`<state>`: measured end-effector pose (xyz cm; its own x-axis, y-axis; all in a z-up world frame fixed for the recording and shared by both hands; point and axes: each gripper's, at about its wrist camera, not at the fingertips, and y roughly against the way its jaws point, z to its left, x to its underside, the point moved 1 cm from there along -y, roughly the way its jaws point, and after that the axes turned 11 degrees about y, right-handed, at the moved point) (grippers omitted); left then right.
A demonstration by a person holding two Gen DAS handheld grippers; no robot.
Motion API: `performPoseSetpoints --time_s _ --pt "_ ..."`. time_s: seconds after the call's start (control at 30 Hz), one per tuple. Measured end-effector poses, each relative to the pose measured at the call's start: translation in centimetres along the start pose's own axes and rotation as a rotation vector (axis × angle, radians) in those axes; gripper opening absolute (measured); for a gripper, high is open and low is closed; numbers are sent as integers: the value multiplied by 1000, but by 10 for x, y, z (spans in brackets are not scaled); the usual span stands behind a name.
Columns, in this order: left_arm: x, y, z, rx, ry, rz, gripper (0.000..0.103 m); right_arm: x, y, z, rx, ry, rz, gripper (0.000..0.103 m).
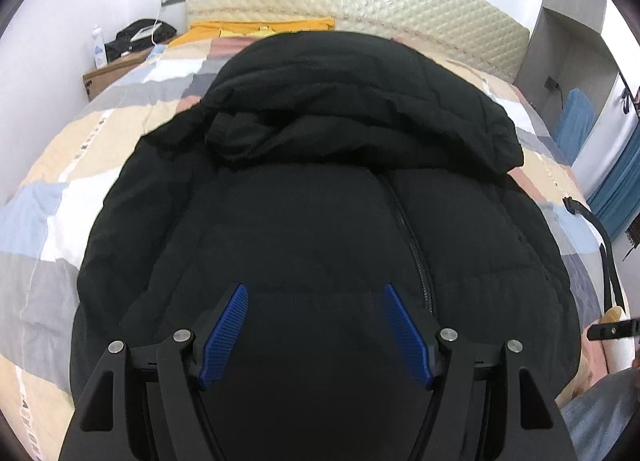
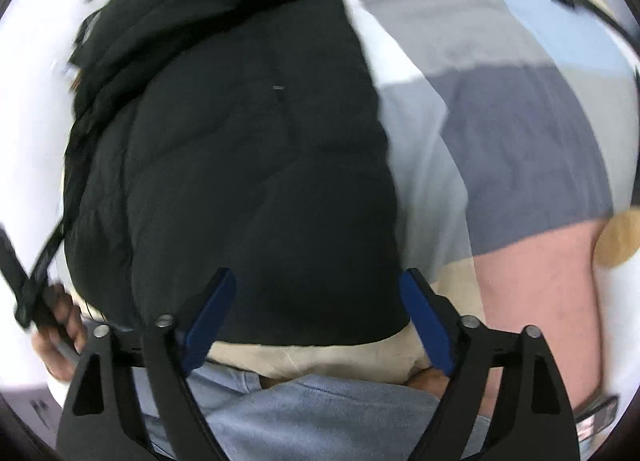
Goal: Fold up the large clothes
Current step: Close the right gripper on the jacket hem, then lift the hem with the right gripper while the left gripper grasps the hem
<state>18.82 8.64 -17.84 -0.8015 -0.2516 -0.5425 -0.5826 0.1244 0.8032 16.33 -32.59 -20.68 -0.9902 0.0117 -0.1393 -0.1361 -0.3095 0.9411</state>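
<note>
One black jacket (image 1: 320,189) lies flat on one patchwork bed cover (image 1: 48,221), hood toward the one quilted headboard (image 1: 360,1), zipper running down its front. At far left stand one cardboard box (image 1: 104,75), one white bottle (image 1: 97,47) and one black bag (image 1: 140,35). One yellow garment (image 1: 256,26) lies beyond the hood.

The left gripper (image 1: 316,297) hovers over the jacket, jaws wide, nothing held. The right gripper (image 2: 318,285) hangs over the jacket's lower hem, jaws wide, nothing gripped.
</note>
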Motion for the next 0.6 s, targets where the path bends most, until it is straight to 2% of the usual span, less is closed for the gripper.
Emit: performPoseSetpoints --time_s 0.07,0.23,0.47,0.6 --pt "1 -3 0 12 1 24 70 -1 -9 -13 -32 -74 22 86" --pt "4 -5 -3 21 -6 38 70 -13 -20 -30 -24 -163 31 89" --pt "2 -8 3 26 23 55 70 -16 -41 -18 -42 -117 121 89" --pt "1 -10 7 40 49 67 70 -18 -44 -14 -21 -108 117 89"
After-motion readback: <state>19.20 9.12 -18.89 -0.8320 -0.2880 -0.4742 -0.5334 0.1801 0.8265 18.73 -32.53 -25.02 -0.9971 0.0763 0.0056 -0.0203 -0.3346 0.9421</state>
